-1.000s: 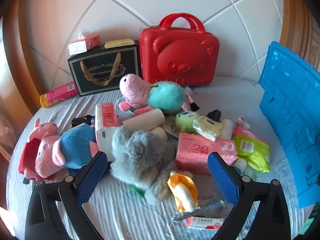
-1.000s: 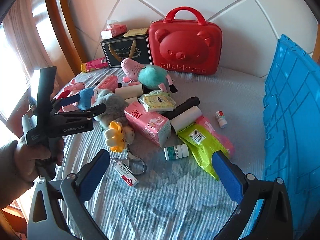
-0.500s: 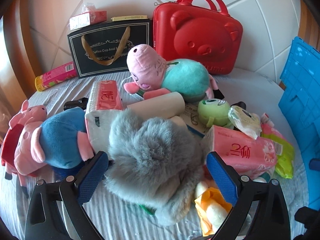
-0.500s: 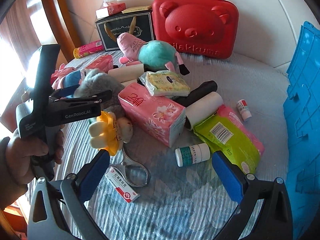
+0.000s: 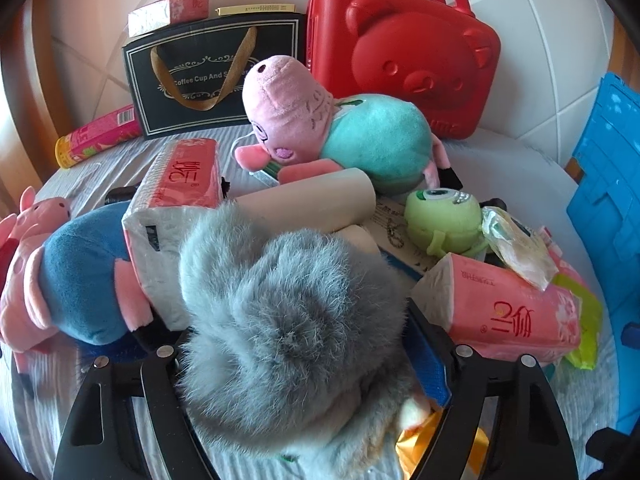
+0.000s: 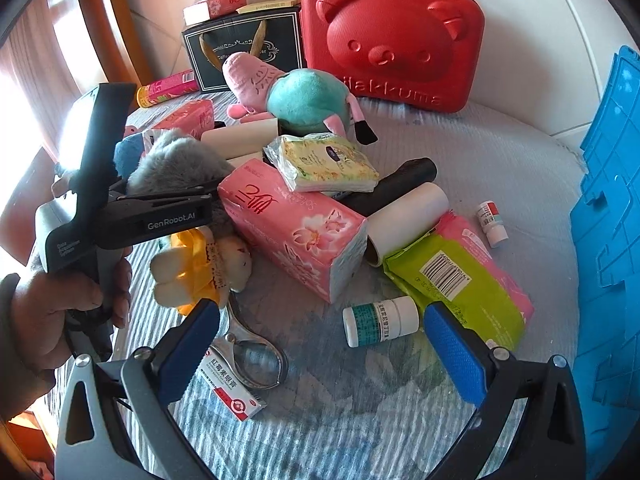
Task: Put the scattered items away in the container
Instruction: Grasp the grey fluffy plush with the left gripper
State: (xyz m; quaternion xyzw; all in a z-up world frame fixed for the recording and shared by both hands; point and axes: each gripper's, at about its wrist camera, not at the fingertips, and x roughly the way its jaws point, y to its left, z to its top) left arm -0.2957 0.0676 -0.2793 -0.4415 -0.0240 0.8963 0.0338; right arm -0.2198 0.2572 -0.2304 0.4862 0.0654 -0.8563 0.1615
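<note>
Left gripper is right on the fluffy grey plush toy: the fur sits squarely between its blue-padded jaws, which have just been closing in on it. The fur bulges over the pads on both sides, so contact looks made, but I can't tell whether it's a firm clamp yet or only fur being squeezed.

The grey plush lies in the pile on the bed, towards the left edge, wedged against the pink-and-white tissue pack on one side and the second pink tissue pack on the other. A yellow-and-cream plush flower is tucked under its near end. From the right wrist view the toy's long axis seems to run away from the left gripper, so the jaws straddle it across the narrow way.

Right gripper hovers over the bed's near middle, jaws wide apart and holding nothing. A small white medicine bottle with a green label lies between the pads but untouched; metal clippers and a red-and-white medicine box sit by its left pad.

The blue plastic crate stands at the bed's right edge, well apart from the grey plush. The right gripper is nearer the crate; the left must carry the plush across the whole pile, likely lifting clear first so the flower doesn't drag along.
</note>
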